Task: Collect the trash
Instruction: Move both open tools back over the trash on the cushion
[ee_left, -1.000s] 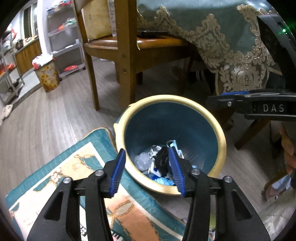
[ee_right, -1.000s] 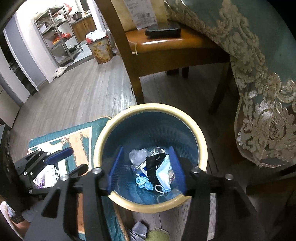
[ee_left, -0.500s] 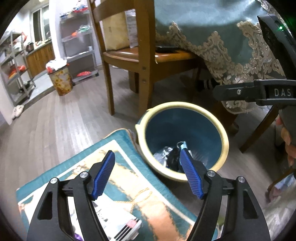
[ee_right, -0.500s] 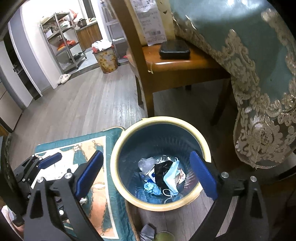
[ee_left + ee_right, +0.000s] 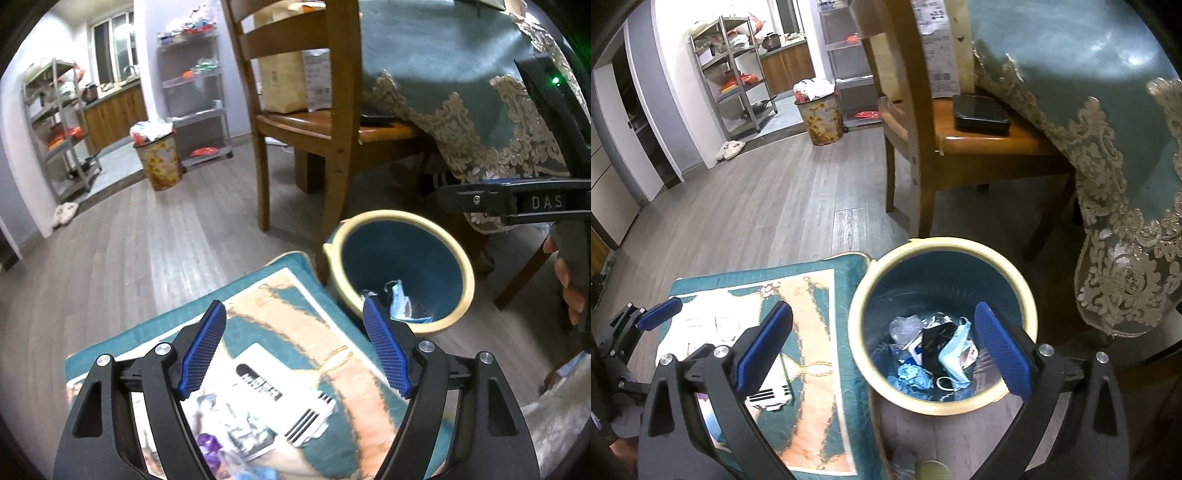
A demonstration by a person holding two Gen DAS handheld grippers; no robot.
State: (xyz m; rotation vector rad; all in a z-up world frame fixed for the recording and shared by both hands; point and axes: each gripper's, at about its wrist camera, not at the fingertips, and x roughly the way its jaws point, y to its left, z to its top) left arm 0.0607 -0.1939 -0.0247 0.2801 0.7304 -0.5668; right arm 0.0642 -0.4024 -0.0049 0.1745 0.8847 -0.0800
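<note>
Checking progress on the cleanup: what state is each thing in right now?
left gripper: opening, nothing between its jaws
right gripper: opening, nothing between its jaws
blue bin: upright, holding masks and wrappers
floor mat: flat, with papers on it
far trash can: overfull

Your left claw [image 5: 291, 347] hides part of the papers [image 5: 258, 391] on the mat [image 5: 280, 314]; the bin [image 5: 458, 266] wall hides most trash [image 5: 397, 295], and shelf [image 5: 738, 85] items are too small to identify.

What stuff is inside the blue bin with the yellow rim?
The bin holds a light-blue face mask, a black piece, clear plastic and a crumpled blue scrap. Whatever lies beneath them is hidden.
</note>
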